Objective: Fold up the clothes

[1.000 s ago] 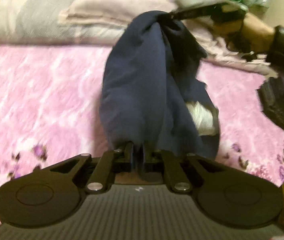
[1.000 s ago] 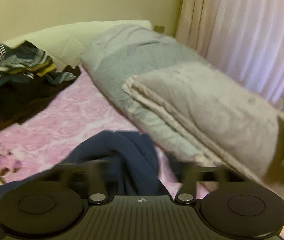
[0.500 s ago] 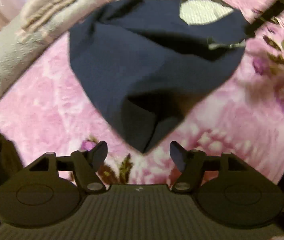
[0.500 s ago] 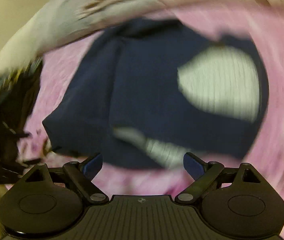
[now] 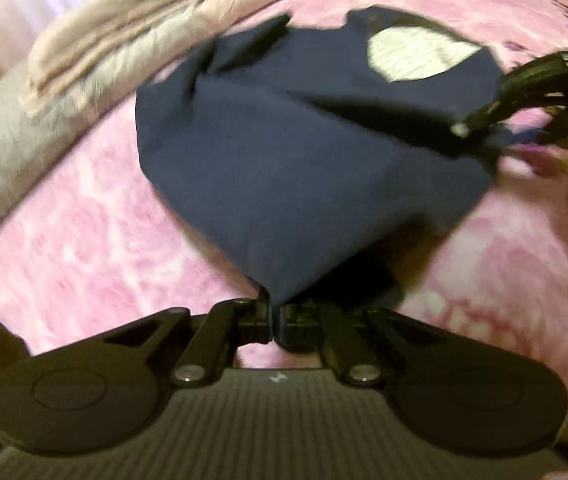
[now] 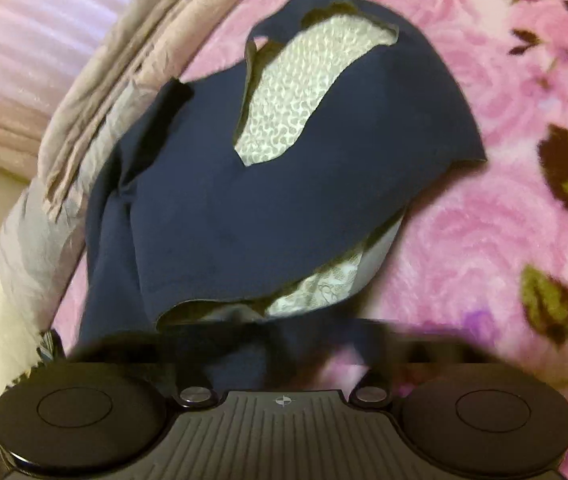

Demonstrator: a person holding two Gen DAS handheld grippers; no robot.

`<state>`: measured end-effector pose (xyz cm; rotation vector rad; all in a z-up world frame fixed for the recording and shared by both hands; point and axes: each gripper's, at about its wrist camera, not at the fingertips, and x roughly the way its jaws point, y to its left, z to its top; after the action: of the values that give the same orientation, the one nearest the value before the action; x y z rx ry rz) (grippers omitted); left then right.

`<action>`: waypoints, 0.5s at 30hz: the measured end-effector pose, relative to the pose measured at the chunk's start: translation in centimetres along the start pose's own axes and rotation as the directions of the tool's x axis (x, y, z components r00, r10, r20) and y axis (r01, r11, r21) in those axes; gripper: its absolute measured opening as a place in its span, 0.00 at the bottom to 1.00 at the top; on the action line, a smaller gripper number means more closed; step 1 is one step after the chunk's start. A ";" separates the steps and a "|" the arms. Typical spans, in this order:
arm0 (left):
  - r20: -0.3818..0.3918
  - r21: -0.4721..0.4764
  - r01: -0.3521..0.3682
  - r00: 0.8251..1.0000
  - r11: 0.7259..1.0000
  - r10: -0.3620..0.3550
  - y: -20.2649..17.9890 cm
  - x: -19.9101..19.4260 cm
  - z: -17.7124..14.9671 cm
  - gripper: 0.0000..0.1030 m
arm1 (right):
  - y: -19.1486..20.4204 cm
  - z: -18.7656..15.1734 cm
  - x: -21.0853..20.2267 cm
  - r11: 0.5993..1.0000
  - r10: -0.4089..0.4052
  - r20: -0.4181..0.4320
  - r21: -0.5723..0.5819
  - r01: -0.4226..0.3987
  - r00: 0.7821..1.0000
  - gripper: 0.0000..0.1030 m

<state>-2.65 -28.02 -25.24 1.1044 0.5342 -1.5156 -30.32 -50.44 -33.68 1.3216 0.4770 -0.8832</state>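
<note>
1. One corner of the dark blue cloth garment [image 5: 284,168] is pinched in the left gripper [image 5: 274,314], whose jaws have just been closed tight on it.
2. The right gripper [image 6: 280,344] is blurred in its own view; its jaws have just been closing, with blue cloth between them. In the left view its tip is seen on the garment's far edge.
3. The one garment is spread on the pink flowered fleece blanket [image 6: 483,260].
4. Two patches of pale patterned lining [image 6: 299,92] are seen on it.
5. Farther off, one pile of folded grey and beige blankets [image 5: 96,48] is seen.
</note>
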 end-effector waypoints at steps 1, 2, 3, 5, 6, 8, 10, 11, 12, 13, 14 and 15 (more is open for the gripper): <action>-0.001 0.043 0.021 1.000 0.999 -0.021 -0.2 -1.4 0.3 0.00 | -0.8 1.4 -0.6 1.000 0.007 -0.014 0.007 -0.007 1.000 0.06; -0.006 0.095 0.056 0.998 0.994 -0.056 -0.9 -2.7 0.6 0.00 | -1.6 2.8 -1.2 1.000 0.015 -0.027 0.015 -0.014 1.000 0.04; -0.015 0.150 0.095 0.995 0.984 -0.094 -1.7 -3.9 0.9 0.00 | -1.9 4.3 -2.5 1.000 0.019 -0.029 -0.016 -0.020 0.999 0.04; -0.042 0.230 0.201 0.980 0.952 -0.196 -4.3 -6.1 2.1 0.00 | -2.5 7.3 -5.5 0.997 0.023 -0.029 -0.080 -0.025 0.999 0.03; -0.060 0.263 0.258 0.966 0.930 -0.251 -5.7 -7.2 2.7 0.00 | -2.7 8.7 -7.2 0.994 0.021 -0.026 -0.109 -0.023 0.999 0.01; -0.095 0.280 0.382 0.924 0.881 -0.370 -9.0 -8.6 4.8 0.00 | -3.7 11.4 -11.6 0.988 -0.006 -0.012 -0.155 0.004 1.000 0.01; -0.138 0.272 0.508 0.861 0.817 -0.490 -13.0 -9.1 7.3 0.00 | -5.1 13.7 -15.4 0.977 -0.062 0.003 -0.204 0.061 0.998 0.01; -0.165 0.277 0.561 0.828 0.780 -0.536 -15.0 -9.0 8.4 0.01 | -5.8 14.8 -17.2 0.969 -0.090 0.012 -0.228 0.090 0.996 0.00; -0.184 0.290 0.596 0.803 0.749 -0.567 -16.9 -8.8 9.4 0.01 | -7.0 15.6 -18.5 0.963 -0.117 0.011 -0.242 0.117 0.993 0.00; -0.204 0.294 0.620 0.784 0.727 -0.586 -18.4 -8.4 10.2 0.01 | -8.1 16.3 -19.6 0.956 -0.145 0.009 -0.256 0.143 0.989 0.00; -0.227 0.292 0.640 0.768 0.710 -0.599 -19.4 -7.9 11.0 0.02 | -9.0 16.7 -20.0 0.956 -0.157 0.004 -0.249 0.153 0.988 0.01; -0.242 0.292 0.650 0.760 0.701 -0.604 -20.2 -7.4 11.7 0.03 | -10.0 17.1 -20.4 0.957 -0.167 -0.001 -0.241 0.162 0.986 0.01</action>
<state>-26.11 -28.43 -18.21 1.3932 0.8040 -2.2238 -53.36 -61.15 -20.92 1.0809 0.6965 -0.9180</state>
